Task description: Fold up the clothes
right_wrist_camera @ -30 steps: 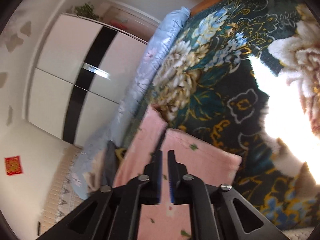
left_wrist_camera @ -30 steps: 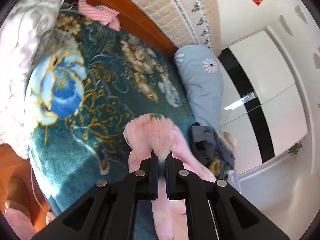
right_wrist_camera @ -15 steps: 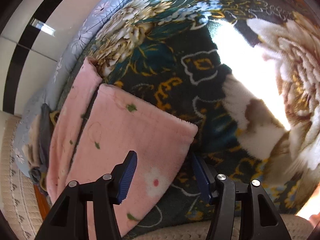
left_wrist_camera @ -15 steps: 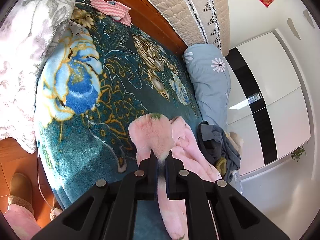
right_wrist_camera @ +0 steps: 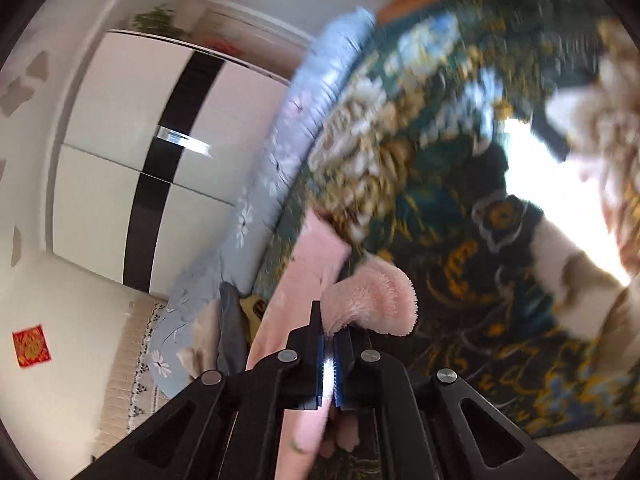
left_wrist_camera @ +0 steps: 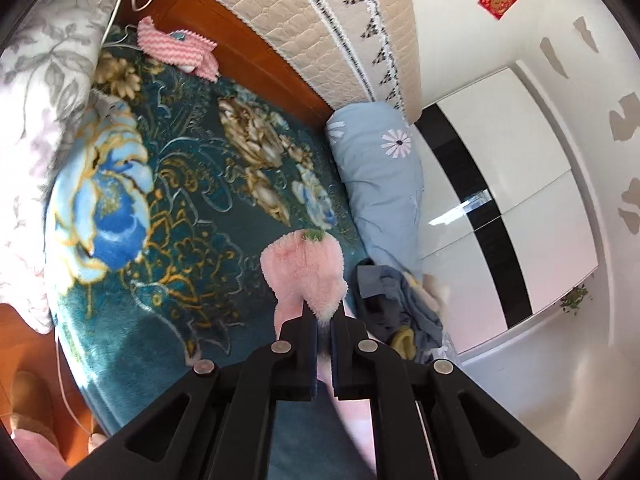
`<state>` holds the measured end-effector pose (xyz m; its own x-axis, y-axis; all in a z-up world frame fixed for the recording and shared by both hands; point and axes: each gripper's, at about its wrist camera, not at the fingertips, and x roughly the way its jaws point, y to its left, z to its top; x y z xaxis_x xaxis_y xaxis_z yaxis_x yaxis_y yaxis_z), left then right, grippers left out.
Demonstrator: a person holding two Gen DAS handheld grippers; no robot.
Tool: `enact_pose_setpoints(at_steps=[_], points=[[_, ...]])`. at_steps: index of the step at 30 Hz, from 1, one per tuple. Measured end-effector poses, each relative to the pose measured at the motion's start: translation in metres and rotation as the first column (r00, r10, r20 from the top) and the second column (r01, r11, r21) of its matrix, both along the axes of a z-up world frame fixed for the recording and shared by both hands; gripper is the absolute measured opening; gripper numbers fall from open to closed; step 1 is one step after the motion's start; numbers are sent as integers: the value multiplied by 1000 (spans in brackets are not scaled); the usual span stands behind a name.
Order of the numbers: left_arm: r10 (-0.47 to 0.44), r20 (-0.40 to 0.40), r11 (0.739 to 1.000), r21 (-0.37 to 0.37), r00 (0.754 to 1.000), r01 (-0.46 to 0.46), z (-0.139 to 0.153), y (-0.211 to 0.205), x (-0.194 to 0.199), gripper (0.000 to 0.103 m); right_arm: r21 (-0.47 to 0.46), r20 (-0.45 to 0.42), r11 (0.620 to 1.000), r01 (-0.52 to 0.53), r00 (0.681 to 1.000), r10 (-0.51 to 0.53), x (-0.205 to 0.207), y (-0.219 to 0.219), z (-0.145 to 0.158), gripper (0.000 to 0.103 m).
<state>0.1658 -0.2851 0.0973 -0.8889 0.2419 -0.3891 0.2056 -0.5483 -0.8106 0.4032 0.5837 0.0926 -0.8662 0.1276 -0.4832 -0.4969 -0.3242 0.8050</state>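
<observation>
A fluffy pink garment (left_wrist_camera: 304,268) hangs over the teal flowered blanket (left_wrist_camera: 168,216) on the bed. My left gripper (left_wrist_camera: 322,320) is shut on one fuzzy edge of it, and the cloth bulges up ahead of the fingers. In the right wrist view, my right gripper (right_wrist_camera: 328,340) is shut on another edge of the pink garment (right_wrist_camera: 368,296), which curls over the fingertips; more pink cloth trails down to the left below. That view is blurred by motion.
A heap of dark and blue clothes (left_wrist_camera: 392,304) lies right of the garment, beside a light blue pillow (left_wrist_camera: 384,184). A pink striped cloth (left_wrist_camera: 176,48) sits by the wooden headboard. White wardrobe (left_wrist_camera: 512,200) stands beyond the bed. Slippers (left_wrist_camera: 28,416) rest on the floor.
The right gripper, open around the pink garment's folded edge half a second ago, has shut on it and lifted it. The left gripper keeps its grip and has swung slightly.
</observation>
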Motion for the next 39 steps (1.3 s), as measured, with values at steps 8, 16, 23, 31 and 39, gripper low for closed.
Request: enact_pose_setpoints(at_steps=[8, 16, 23, 31, 39], points=[[-157, 5, 961, 229, 988, 152, 8, 5, -48, 4, -54, -18, 998, -14, 1000, 14, -49, 15, 8, 4], [-203, 91, 944, 281, 975, 171, 47, 0, -132, 4, -72, 98, 997, -24, 995, 31, -149, 41, 33, 4], [-164, 204, 954, 281, 965, 103, 31, 5, -223, 5, -106, 249, 994, 16, 968, 11, -260, 62, 15, 4], [-108, 297, 956, 293, 949, 17, -16, 3, -276, 5, -161, 213, 987, 28, 977, 7, -321, 64, -14, 8], [-109, 272, 929, 370, 956, 1, -55, 2, -288, 13, -30, 60, 997, -76, 995, 78, -309, 62, -7, 60]])
